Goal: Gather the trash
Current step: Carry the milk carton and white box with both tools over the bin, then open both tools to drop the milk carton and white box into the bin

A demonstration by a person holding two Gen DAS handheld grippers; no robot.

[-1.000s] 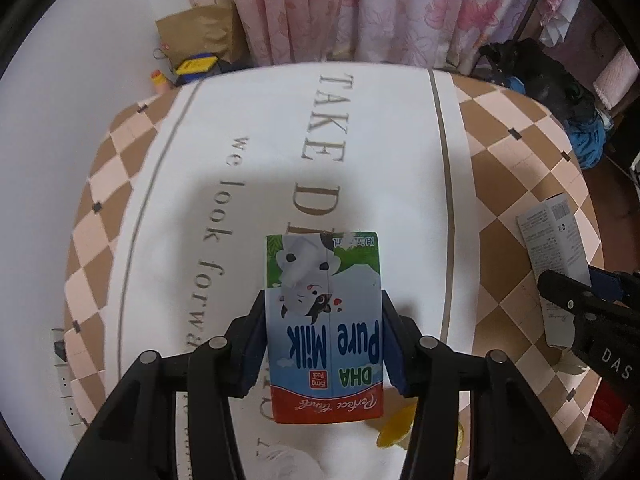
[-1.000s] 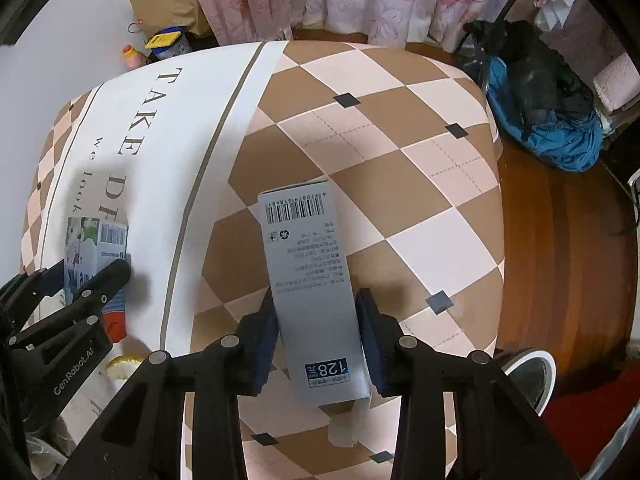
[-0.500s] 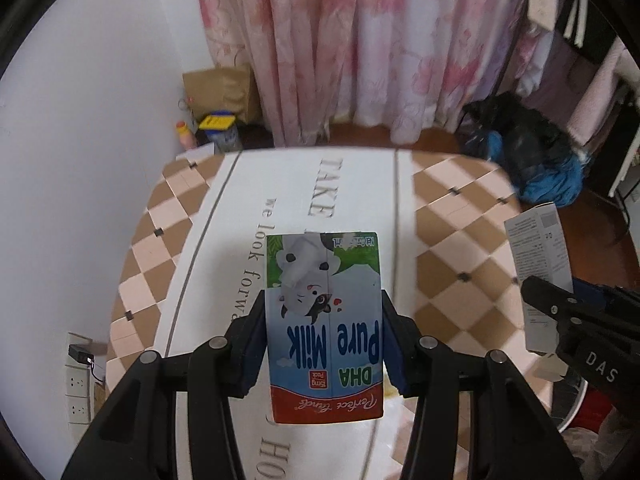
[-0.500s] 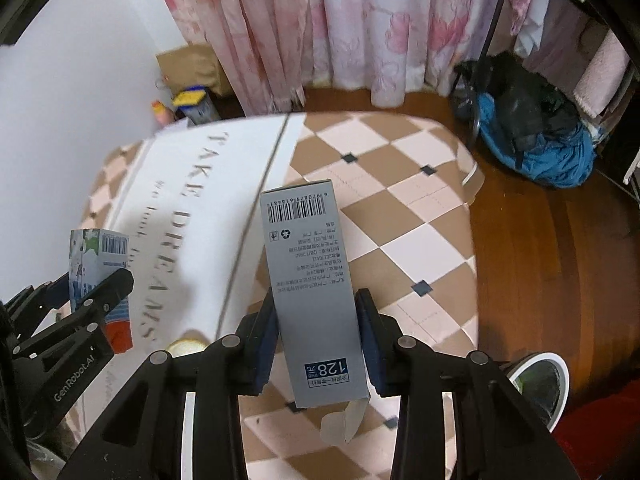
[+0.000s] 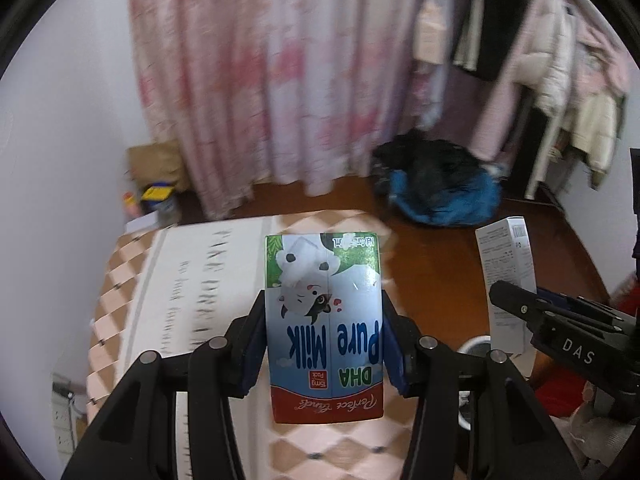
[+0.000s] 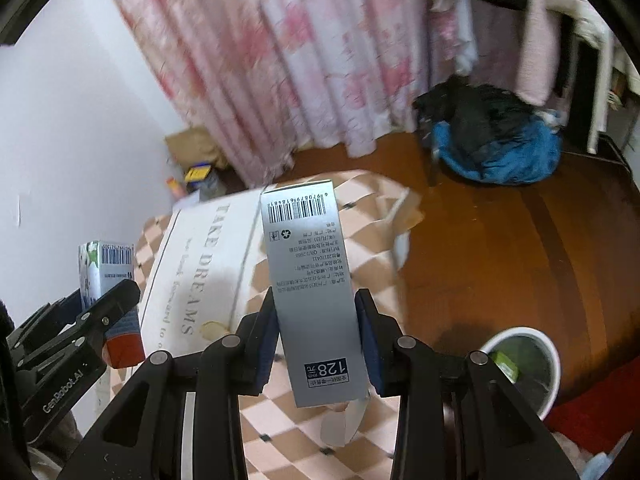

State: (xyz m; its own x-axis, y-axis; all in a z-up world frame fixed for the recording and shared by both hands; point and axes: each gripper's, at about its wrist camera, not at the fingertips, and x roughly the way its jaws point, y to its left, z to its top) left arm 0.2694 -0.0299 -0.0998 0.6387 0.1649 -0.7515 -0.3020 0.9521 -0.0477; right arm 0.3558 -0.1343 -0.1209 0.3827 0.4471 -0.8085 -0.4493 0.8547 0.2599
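Note:
My left gripper (image 5: 322,332) is shut on a blue, white and red "Pure Milk" carton (image 5: 324,320) and holds it high above the table. The carton also shows at the left of the right wrist view (image 6: 106,276). My right gripper (image 6: 316,336) is shut on a tall silver-grey box (image 6: 312,288) with a barcode, also lifted off the table. That box shows at the right of the left wrist view (image 5: 506,276). A white round bin (image 6: 520,364) with a dark liner and something green inside stands on the floor, below and right of my right gripper.
The table (image 6: 192,264) wears a checked cloth with a white lettered band and a yellowish scrap (image 6: 212,328). Pink curtains (image 5: 280,80) hang behind. A dark and blue clothes pile (image 6: 492,136) lies on the wooden floor. A brown bag (image 5: 154,164) stands by the wall.
Both grippers rose well above the table with their boxes and tilted up, so the curtains, floor and the white bin came into view. Both grips stayed shut.

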